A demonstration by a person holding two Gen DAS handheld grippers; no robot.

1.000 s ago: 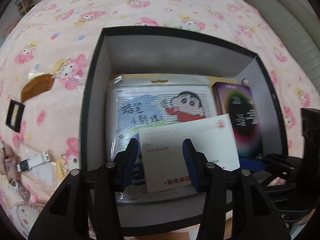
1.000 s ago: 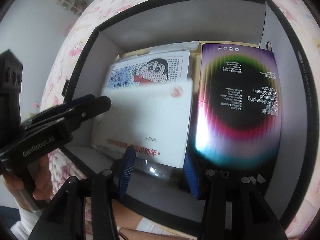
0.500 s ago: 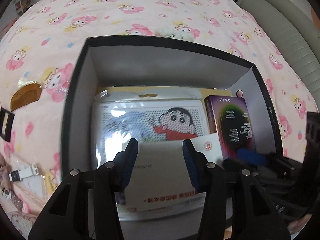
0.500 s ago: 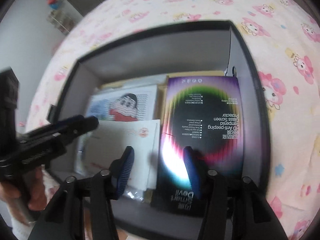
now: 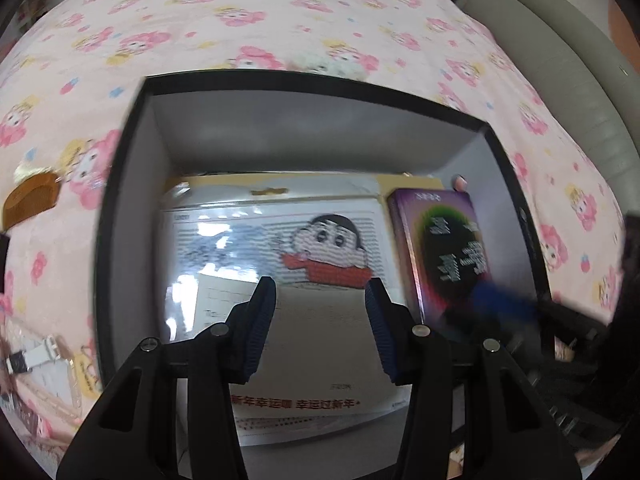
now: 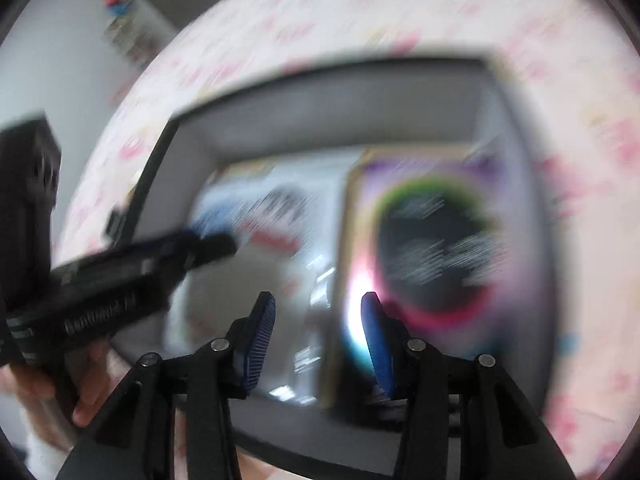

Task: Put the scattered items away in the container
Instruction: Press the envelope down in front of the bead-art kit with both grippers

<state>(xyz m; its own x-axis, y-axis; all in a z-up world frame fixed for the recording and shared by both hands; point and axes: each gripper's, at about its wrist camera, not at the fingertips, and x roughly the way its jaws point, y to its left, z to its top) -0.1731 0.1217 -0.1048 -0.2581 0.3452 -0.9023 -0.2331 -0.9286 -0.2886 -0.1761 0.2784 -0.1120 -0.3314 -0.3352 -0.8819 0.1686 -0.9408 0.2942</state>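
Observation:
A black box [image 5: 320, 80] with grey walls stands on the pink patterned bedsheet. A cartoon-printed pack [image 5: 320, 240], a purple screen-protector box [image 5: 440, 248] and a white envelope [image 5: 320, 360] with red print lie flat in it. My left gripper [image 5: 320, 284] hovers open above the envelope, nothing between its pads. My right gripper [image 6: 318, 298] hangs over the near edge of the box by the purple box [image 6: 432, 240]. Its jaws are closing with nothing between them, and its view is motion-blurred. A hand holds the left gripper [image 6: 208, 240] at that view's left.
Left of the box on the sheet lie a brown comb [image 5: 30, 200] and a white-strapped watch [image 5: 36, 356]. A grey sofa [image 5: 580, 80] runs along the far right. The right gripper's blue tips [image 5: 500, 300] blur over the box's right side.
The envelope, tilted up by my left fingers a second ago, now lies flat in the box. Both views have tilted up and backed off. The right jaws have narrowed.

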